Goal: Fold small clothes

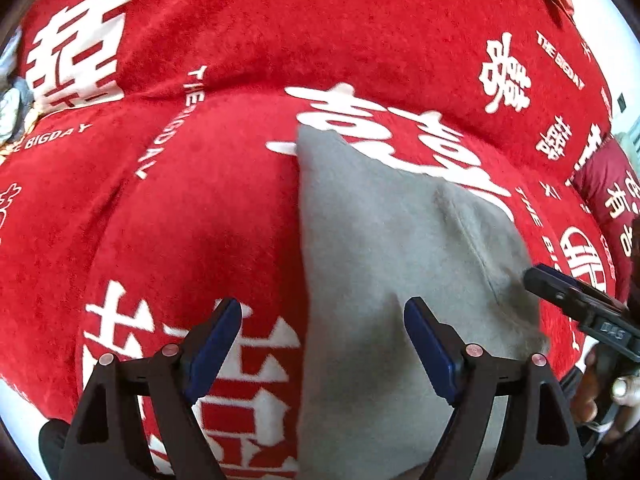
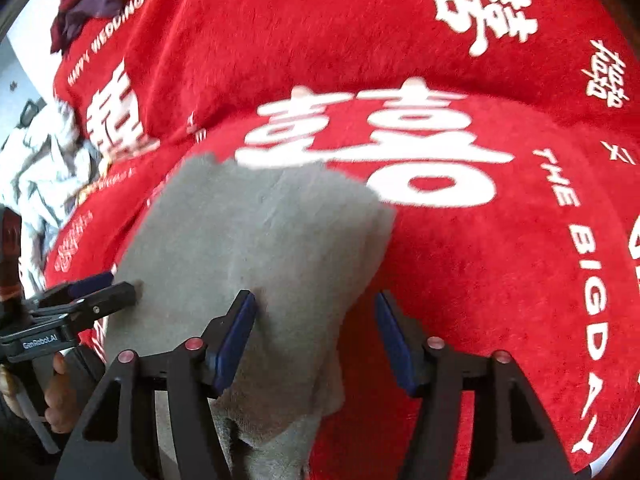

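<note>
Left gripper hangs above the bed with its blue-padded fingers spread wide, nothing between them. One finger sits over the red blanket, the other over the grey garment, and the garment's straight left edge runs up between them. That grey piece lies flat on the blanket, partly folded, its far corner reaching the big white character printed on the red fleece.

Over to the right gripper: jaws wide too, gripping nothing. Its left finger is over the grey garment, its right finger over bare red blanket, with the garment's bunched near end just below. Whether the pads actually touch the cloth is hard to say from these angles.

Each gripper shows in the other's view, at the garment's side edges. Off the blanket's far left, a crumpled white cloth, and a dark purple and maroon bundle up in the corner.
</note>
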The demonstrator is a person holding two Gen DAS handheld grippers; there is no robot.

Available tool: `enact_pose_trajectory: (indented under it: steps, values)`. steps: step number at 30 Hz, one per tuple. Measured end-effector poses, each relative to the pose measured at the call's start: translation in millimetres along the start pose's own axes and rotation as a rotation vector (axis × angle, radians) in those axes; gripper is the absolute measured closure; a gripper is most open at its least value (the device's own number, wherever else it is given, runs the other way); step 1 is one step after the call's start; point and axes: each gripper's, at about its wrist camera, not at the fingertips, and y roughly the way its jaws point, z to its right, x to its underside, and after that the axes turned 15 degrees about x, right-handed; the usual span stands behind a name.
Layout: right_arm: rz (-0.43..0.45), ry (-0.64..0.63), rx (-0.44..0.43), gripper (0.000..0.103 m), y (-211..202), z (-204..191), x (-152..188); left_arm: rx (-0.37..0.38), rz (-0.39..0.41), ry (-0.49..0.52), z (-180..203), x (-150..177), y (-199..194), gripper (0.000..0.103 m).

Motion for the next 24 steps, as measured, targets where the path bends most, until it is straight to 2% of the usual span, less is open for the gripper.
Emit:
enact_pose_trajectory:
  steps: [2,6,7,8,10,11,13,16,17,18,19,20,24]
  values:
    - [-0.027,0.019,-0.018,0.032,4.7,1.2,-2.8,0.013,-0.026,-0.047,-11.9,-2.6,11.0,0.019]
    - [-0.117,0.071,-0.102,0.032,32.1,-1.2,-4.0,0.086,-0.065,-0.115,-22.1,1.7,27.4,0.018]
    - [-0.130,0.075,-0.121,0.037,39.3,-4.1,-4.4,0.087,-0.067,-0.119,-22.1,3.1,29.4,0.018]
    - [-0.135,0.067,-0.145,0.053,43.8,-8.6,-6.1,0.085,-0.068,-0.122,-21.7,4.5,30.6,0.018]
    - [-0.103,0.009,-0.132,0.065,39.8,-21.7,-12.0,0.088,-0.070,-0.124,-19.5,7.3,30.3,0.018]
    - [-0.073,-0.030,-0.122,0.069,33.5,-28.3,-14.3,0.087,-0.071,-0.120,-17.8,8.6,30.5,0.019]
    - [-0.025,-0.088,-0.119,0.071,22.3,-37.8,-17.7,0.071,-0.071,-0.094,-12.8,10.8,32.3,0.019]
    - [-0.077,-0.049,-0.078,0.071,34.0,-26.9,-14.1,0.074,-0.082,-0.100,-12.6,8.9,32.9,0.018]
    - [-0.100,-0.027,-0.074,0.068,39.7,-20.2,-11.3,0.069,-0.085,-0.098,-10.5,8.3,31.4,0.018]
    - [-0.124,0.017,-0.088,0.063,44.1,-10.4,-8.6,0.057,-0.084,-0.089,-9.4,7.5,29.1,0.019]
    - [-0.139,0.052,-0.096,0.050,44.6,-2.4,-8.7,0.034,-0.081,-0.065,-5.7,6.3,23.9,0.019]
    - [-0.151,0.071,-0.088,0.041,43.2,3.3,-9.0,0.017,-0.072,-0.040,-2.2,4.5,16.7,0.018]
    - [-0.074,0.030,-0.010,0.041,12.0,7.4,-12.2,0.001,-0.008,-0.011,1.0,-1.7,-9.1,0.019]
